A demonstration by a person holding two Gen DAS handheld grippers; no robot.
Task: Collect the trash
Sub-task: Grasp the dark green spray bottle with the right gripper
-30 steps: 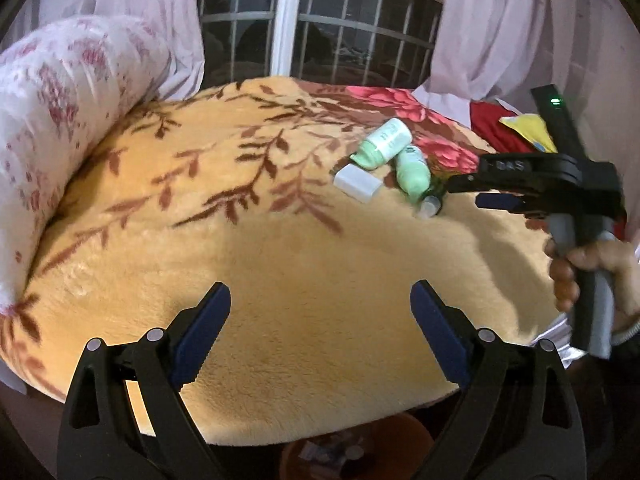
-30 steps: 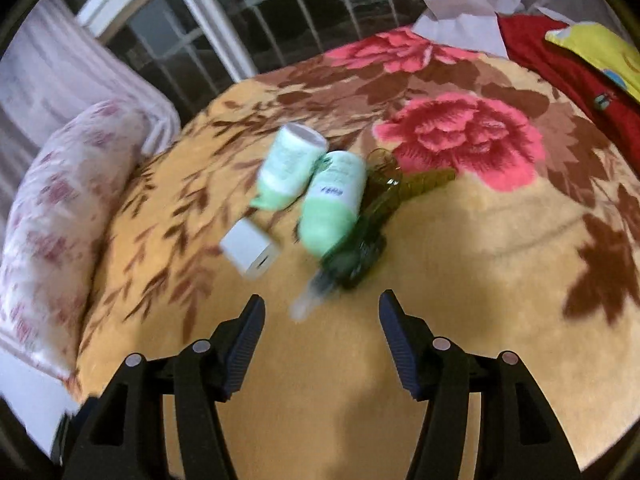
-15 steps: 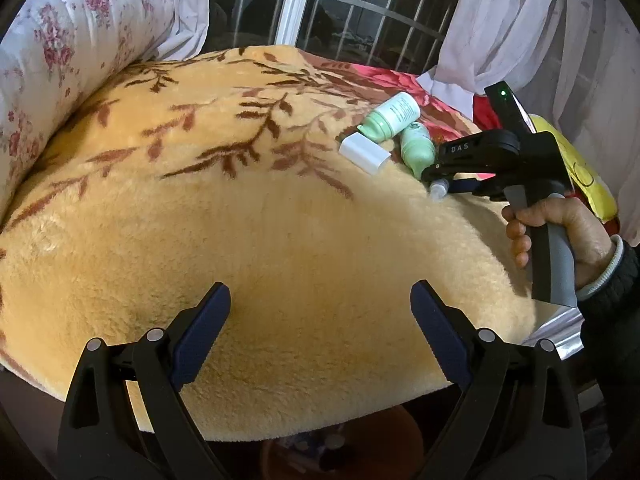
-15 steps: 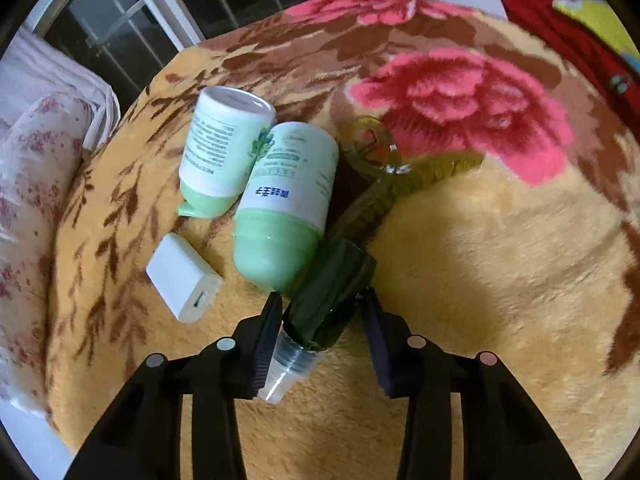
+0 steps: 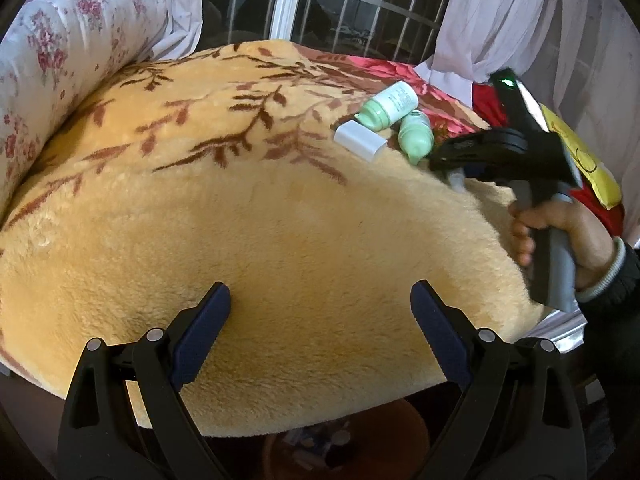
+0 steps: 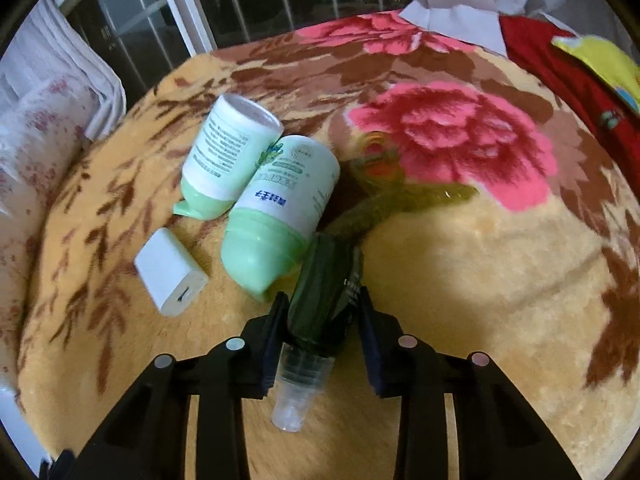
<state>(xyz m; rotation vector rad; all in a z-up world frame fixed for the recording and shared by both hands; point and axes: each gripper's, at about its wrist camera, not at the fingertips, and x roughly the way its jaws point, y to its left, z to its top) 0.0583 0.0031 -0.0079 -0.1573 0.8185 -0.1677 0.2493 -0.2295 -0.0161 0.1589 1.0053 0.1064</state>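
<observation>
A dark green bottle [image 6: 326, 280] with a clear cap lies on the yellow floral blanket [image 6: 460, 280]. My right gripper [image 6: 322, 304] straddles the bottle; its jaws are closing and both pads touch the bottle's sides. Against its far end lie two pale green and white bottles [image 6: 280, 208] [image 6: 228, 160], a white charger block [image 6: 170, 276] to their left, and a translucent green plastic piece [image 6: 400, 200]. In the left wrist view, a hand holds the right gripper [image 5: 448, 164] beside those bottles [image 5: 416, 136]. My left gripper [image 5: 320, 320] hangs open over the blanket's near edge, nothing between its fingers.
A floral bolster [image 5: 52, 60] runs along the left side. Red cloth and a yellow item [image 6: 600, 60] lie at the right edge of the bed. A barred window [image 5: 340, 8] and curtains stand behind. An orange bin [image 5: 348, 444] with scraps sits below the blanket's front edge.
The right gripper came down and forward over the dark green bottle, and its jaws narrowed from wide apart to against the bottle's sides. The left gripper sank slightly and stayed open.
</observation>
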